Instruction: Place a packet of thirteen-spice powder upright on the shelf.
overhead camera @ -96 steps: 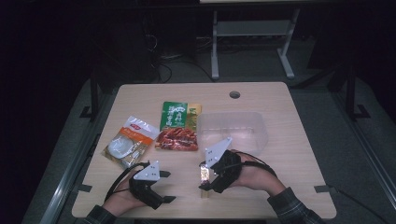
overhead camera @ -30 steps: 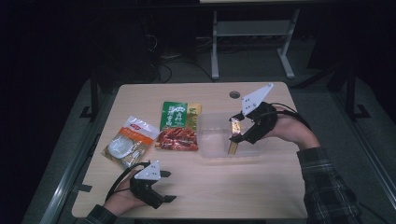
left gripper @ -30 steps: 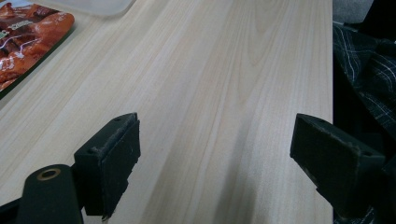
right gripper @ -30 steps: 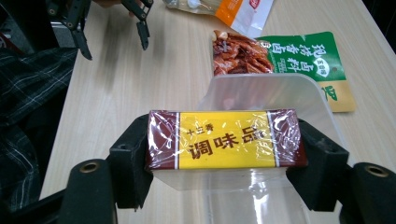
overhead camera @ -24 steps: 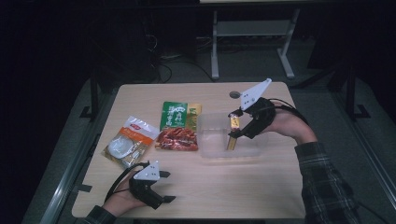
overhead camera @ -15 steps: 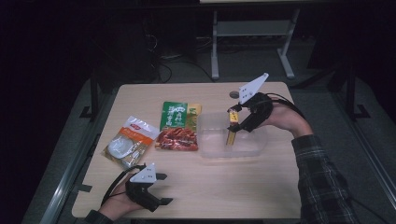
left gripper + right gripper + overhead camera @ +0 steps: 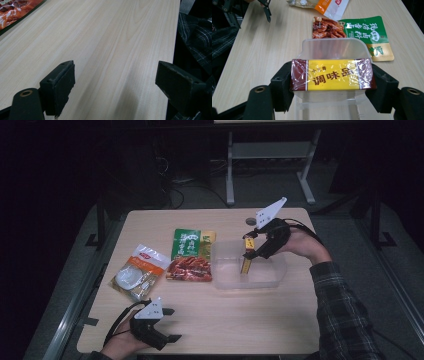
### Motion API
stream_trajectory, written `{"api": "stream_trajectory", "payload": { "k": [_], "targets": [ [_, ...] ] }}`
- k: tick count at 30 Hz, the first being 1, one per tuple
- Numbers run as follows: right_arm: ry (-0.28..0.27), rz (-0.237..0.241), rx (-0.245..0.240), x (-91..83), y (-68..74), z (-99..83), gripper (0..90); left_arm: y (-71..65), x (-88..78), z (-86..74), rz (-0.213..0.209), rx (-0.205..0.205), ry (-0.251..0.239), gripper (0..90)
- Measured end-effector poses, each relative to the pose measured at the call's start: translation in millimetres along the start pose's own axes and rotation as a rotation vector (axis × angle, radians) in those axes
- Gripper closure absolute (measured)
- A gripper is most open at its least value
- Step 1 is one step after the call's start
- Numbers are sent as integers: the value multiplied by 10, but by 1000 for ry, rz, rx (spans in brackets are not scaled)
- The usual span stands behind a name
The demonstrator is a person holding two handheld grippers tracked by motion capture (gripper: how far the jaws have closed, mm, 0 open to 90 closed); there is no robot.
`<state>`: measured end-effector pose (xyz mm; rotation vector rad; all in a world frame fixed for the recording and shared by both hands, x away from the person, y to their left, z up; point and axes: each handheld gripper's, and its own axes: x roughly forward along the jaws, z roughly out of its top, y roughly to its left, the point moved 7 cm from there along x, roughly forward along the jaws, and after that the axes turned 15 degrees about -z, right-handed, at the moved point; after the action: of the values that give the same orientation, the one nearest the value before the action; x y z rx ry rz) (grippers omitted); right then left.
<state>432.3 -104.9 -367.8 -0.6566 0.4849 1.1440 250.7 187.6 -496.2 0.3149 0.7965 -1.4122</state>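
Note:
A yellow and maroon box (image 7: 332, 74) wrapped in clear film is clamped by its two ends in my right gripper (image 7: 332, 81). In the high view the box (image 7: 245, 261) stands on end, its lower end inside a clear plastic container (image 7: 265, 282) right of the table's middle, with my right gripper (image 7: 248, 251) shut on it from above. The container's near wall (image 7: 332, 48) rises just behind the box. My left gripper (image 7: 172, 324) rests low at the table's front left, open, with bare wood between its jaws (image 7: 115, 85).
A green and red snack bag (image 7: 189, 255) lies just left of the container, and an orange and white bag (image 7: 137, 277) lies farther left. A round cable hole (image 7: 250, 221) sits at the table's back edge. A metal frame (image 7: 270, 155) stands beyond the table.
My right gripper came from the table's front up to the container with the box, then tipped it more upright and lowered it into the container. The left gripper barely shifted.

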Motion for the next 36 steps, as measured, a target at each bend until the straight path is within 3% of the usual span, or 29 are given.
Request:
{"api": "stream_trajectory", "payload": {
  "k": [8,19,36],
  "targets": [
    [7,14,2,53,-14,-24,313,-3,3,-10,-3,-2,2,155],
    [82,35,-34,277,29,-105,311,-8,4,-8,-2,7,3,155],
    [177,31,-39,484,44,-247,295,-18,19,-4,-9,8,3,155]
  ]
}}
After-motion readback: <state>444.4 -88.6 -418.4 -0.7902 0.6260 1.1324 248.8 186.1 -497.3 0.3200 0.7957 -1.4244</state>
